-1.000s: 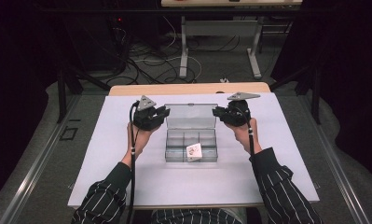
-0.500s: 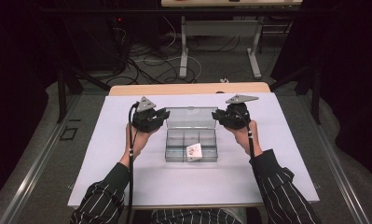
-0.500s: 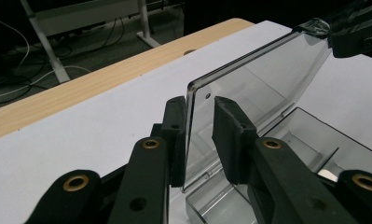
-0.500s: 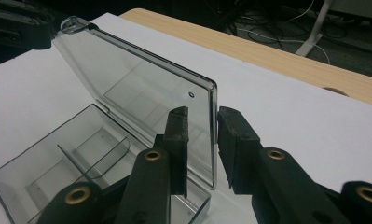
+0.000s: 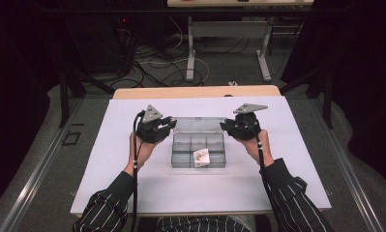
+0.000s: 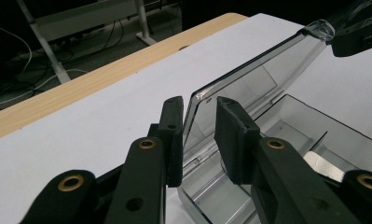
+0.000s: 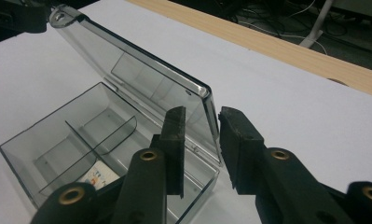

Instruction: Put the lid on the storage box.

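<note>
A clear plastic compartment box [image 5: 199, 162] sits mid-table with its lid [image 5: 199, 124] standing up at the back. A small white printed packet [image 5: 200, 155] lies in a front compartment. My left gripper [image 5: 170, 124] is at the lid's left end; in the left gripper view its jaws [image 6: 200, 105] are shut on the lid's corner [image 6: 195, 95]. My right gripper [image 5: 225, 125] is at the lid's right end. Its jaws [image 7: 204, 114] have just been opening, with the lid's edge [image 7: 211, 121] between them and a gap beside the inner pad [image 7: 176, 140].
The white table top [image 5: 132, 188] ends in a wooden strip [image 5: 195, 92] at the far edge. Beyond it are desk legs and loose cables [image 5: 147, 63] on the floor. Striped sleeves [image 5: 292, 193] come in from the near edge.
</note>
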A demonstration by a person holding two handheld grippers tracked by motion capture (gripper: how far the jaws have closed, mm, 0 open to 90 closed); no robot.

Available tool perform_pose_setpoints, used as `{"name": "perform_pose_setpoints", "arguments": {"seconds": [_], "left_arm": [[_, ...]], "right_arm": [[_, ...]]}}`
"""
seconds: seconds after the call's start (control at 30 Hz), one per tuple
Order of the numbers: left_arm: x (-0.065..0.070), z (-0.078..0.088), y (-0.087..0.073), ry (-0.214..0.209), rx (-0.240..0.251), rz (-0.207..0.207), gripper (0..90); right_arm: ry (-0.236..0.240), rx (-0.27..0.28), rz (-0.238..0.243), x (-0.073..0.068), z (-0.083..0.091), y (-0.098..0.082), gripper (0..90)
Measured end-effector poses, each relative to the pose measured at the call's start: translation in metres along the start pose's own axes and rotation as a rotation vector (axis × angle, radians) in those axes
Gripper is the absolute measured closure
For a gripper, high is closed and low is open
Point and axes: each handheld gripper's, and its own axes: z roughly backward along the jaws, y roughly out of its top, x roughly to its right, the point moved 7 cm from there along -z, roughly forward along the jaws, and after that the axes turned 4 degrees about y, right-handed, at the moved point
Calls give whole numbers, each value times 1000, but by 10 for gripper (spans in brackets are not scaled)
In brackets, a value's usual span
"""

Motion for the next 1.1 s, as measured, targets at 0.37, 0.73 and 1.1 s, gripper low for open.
{"name": "perform_pose_setpoints", "arguments": {"seconds": [0.37, 0.73, 1.1], "left_arm": [[8, 6, -7, 8, -8, -26, 710], [17, 13, -18, -9, -35, -63, 696], [22, 16, -25, -15, -49, -75, 684]], "right_arm": [[-4, -19, 28, -8, 6, -8, 693], [13, -36, 59, -18, 14, -16, 689], [20, -49, 63, -23, 16, -23, 684]]}}
